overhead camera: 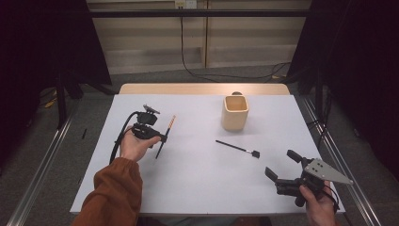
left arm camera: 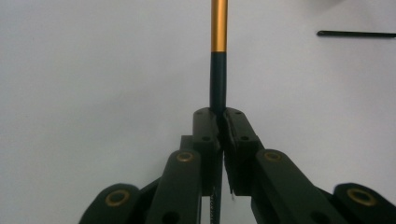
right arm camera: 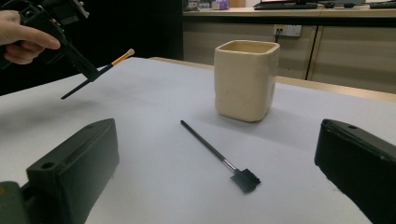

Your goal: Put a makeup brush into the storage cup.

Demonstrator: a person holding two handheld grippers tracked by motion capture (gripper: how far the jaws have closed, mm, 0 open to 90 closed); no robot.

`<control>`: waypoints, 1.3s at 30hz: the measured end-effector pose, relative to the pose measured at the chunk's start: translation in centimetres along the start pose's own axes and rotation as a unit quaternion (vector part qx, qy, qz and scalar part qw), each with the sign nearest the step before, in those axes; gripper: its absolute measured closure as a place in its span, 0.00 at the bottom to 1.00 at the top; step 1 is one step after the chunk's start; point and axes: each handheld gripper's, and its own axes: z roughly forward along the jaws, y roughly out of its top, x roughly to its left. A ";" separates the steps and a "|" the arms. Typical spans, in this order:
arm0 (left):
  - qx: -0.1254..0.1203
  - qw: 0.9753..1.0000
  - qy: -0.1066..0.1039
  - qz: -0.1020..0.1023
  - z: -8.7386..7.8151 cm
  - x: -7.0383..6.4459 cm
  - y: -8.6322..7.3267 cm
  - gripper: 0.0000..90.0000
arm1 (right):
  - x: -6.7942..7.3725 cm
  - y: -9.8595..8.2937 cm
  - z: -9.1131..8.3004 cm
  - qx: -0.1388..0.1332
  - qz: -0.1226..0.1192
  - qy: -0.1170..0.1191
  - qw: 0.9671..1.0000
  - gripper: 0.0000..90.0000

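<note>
My left gripper (overhead camera: 159,137) is clamped tight on the thin brush (overhead camera: 165,135), holding its dark handle just below the gold band, lifted clear of the table (overhead camera: 197,183). It looks light, stiff and slick, so I judge a mid-handle pinch safest. My right gripper (overhead camera: 282,165) is spread wide and empty, near the small comb brush (overhead camera: 237,148) beside the cup (overhead camera: 235,113).

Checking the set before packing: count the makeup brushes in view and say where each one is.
2. One brush is held off the table in the left gripper; the other, a black comb brush, lies on the table before the cream cup, whose inside is hidden.
</note>
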 end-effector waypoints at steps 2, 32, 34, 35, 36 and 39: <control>-0.009 1.000 -0.002 0.001 -0.1 0.0 -0.2 0.94 | 0.0 0.0 0.0 0.000 -0.001 0.001 1.000 0.00; -0.155 0.988 -0.013 0.026 -2.1 0.1 -2.2 0.94 | 0.0 0.0 0.0 -0.001 0.000 -0.001 1.000 0.00; -0.175 0.984 -0.004 0.037 -2.3 -0.1 -2.5 0.94 | 0.0 0.0 0.0 0.000 0.001 -0.001 1.000 0.00; -0.180 0.983 -0.005 0.040 -2.4 -0.1 -2.7 0.94 | 0.0 0.0 0.0 -0.001 -0.001 -0.002 1.000 0.00; -0.184 0.982 -0.007 0.039 -2.5 0.0 -2.8 0.94 | 0.0 0.0 0.0 0.000 -0.002 -0.003 1.000 0.00; -0.198 0.979 -0.007 0.043 -2.8 0.0 -3.1 0.94 | -0.1 0.0 0.0 0.000 0.001 -0.003 1.000 0.00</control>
